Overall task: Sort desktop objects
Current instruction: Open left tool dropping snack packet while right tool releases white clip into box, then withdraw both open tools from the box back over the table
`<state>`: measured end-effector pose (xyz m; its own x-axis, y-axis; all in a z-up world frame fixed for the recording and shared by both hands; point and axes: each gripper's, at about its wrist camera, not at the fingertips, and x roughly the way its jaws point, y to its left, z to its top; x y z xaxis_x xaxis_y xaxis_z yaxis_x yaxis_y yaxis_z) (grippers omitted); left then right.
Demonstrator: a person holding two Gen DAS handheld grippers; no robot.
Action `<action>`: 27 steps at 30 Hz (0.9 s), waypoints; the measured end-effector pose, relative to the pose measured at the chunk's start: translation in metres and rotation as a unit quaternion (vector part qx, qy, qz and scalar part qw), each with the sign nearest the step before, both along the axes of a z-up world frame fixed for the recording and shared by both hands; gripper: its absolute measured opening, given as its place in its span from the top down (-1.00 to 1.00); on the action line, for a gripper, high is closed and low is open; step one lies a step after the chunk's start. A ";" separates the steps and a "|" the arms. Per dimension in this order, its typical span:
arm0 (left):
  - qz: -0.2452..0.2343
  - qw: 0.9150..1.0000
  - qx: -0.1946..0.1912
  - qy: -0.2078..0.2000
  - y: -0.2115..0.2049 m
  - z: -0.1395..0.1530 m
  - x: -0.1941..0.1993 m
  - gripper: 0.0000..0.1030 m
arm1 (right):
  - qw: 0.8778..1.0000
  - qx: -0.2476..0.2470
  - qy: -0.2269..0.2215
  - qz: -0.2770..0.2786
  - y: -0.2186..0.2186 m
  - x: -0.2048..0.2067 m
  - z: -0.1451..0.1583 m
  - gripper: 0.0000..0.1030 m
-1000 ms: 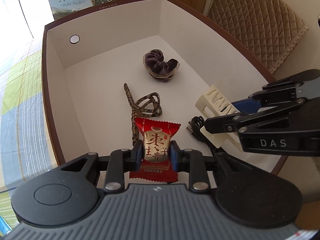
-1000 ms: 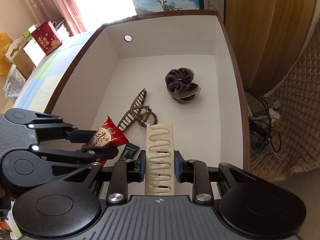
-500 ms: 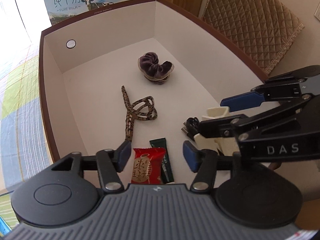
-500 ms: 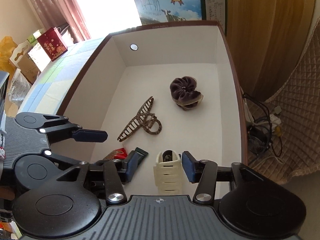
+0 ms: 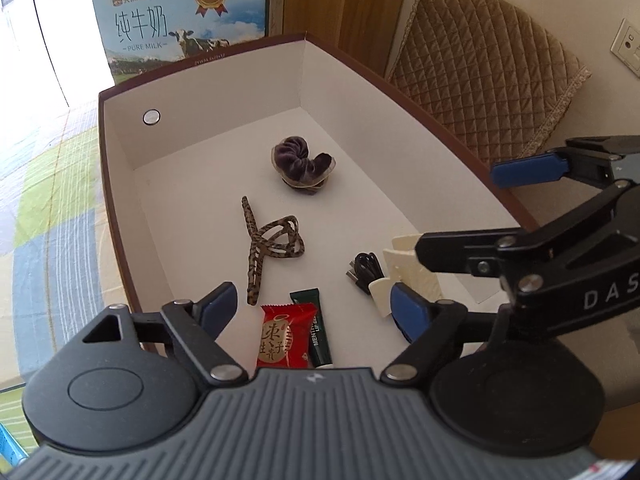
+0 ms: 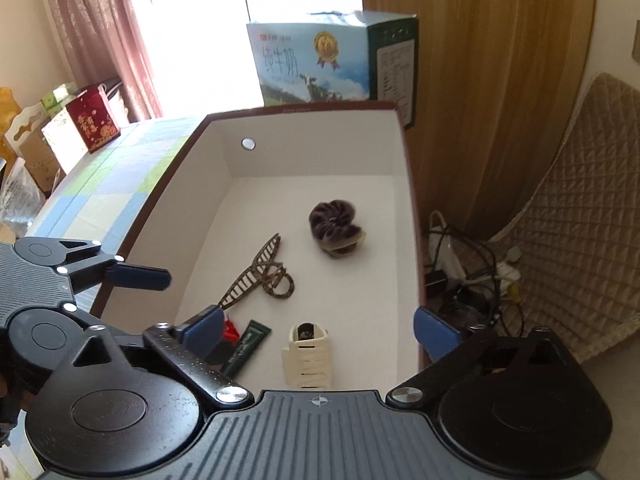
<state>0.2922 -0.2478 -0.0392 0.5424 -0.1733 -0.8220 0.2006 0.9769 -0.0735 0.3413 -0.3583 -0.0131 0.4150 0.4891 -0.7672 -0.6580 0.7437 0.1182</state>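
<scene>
Both hand-held grippers hang over the near end of the white-lined cardboard box with a brown rim [image 5: 120, 216], and both stand wide apart, holding nothing. Below and between the fingers of the left hand-held gripper [image 5: 312, 308] lies the red foil-wrapped candy with gold lettering [image 5: 282, 338], flat on the box floor, touching the dark green lip-balm tube [image 5: 316, 326] just to its right. Below the right hand-held gripper [image 6: 318, 330] rests the cream plastic hair claw clip [image 6: 307, 354], with a coiled black cable [image 5: 364, 266] tucked against its far end. Farther ahead of both lie the leopard-patterned hair claw [image 5: 268, 246] and, beyond it, the dark purple velvet scrunchie [image 5: 302, 162], each well apart from the near cluster. Judging by this, the step in hand is the release and retreat: both items appear settled, so the sound course is to lift each hand-held gripper straight up with the fingers kept spread, so no pad drags the candy wrapper or tips the cream clip. The right hand-held gripper's outer finger sits close to the box's right wall, so it should rise before swinging aside. The two tools are near each other, with the right one crossing the left wrist view, so they would best part outward rather than cross. Whether more objects wait on the bench with the checked cloth [image 6: 104, 184] cannot be told.
</scene>
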 end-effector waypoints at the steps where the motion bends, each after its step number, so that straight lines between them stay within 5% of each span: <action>1: 0.003 1.000 0.002 -0.002 0.001 0.002 -0.001 -0.71 | 1.000 0.005 -0.001 -0.005 -0.002 0.000 0.002 -0.96; 27: 0.039 0.998 -0.010 -0.039 0.024 0.040 -0.054 -0.92 | 0.997 0.032 0.011 -0.067 -0.022 -0.032 0.016 -0.96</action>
